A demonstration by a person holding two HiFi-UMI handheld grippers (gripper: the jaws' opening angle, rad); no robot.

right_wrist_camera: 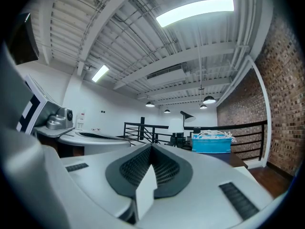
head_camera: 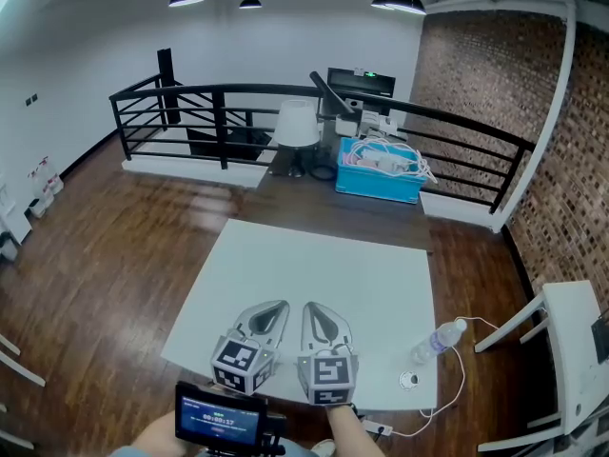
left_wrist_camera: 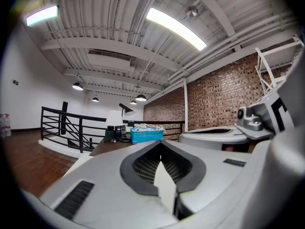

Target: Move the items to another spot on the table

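A clear plastic bottle (head_camera: 436, 341) lies on its side near the right front corner of the white table (head_camera: 314, 265), with a small round white piece (head_camera: 409, 381) beside it. Both grippers hover side by side over the table's front edge, left of the bottle. My left gripper (head_camera: 277, 306) is shut with nothing between its jaws, which meet at the tip in the left gripper view (left_wrist_camera: 160, 145). My right gripper (head_camera: 314, 307) is shut and empty too, its tips closed in the right gripper view (right_wrist_camera: 151, 147). Neither gripper touches the bottle.
A white cable (head_camera: 459, 369) loops off the table's right front corner. Behind the white table stands a dark table (head_camera: 304, 203) with a blue box of white cables (head_camera: 379, 171) and a white lamp (head_camera: 295, 125). A black railing (head_camera: 219, 112) runs behind it.
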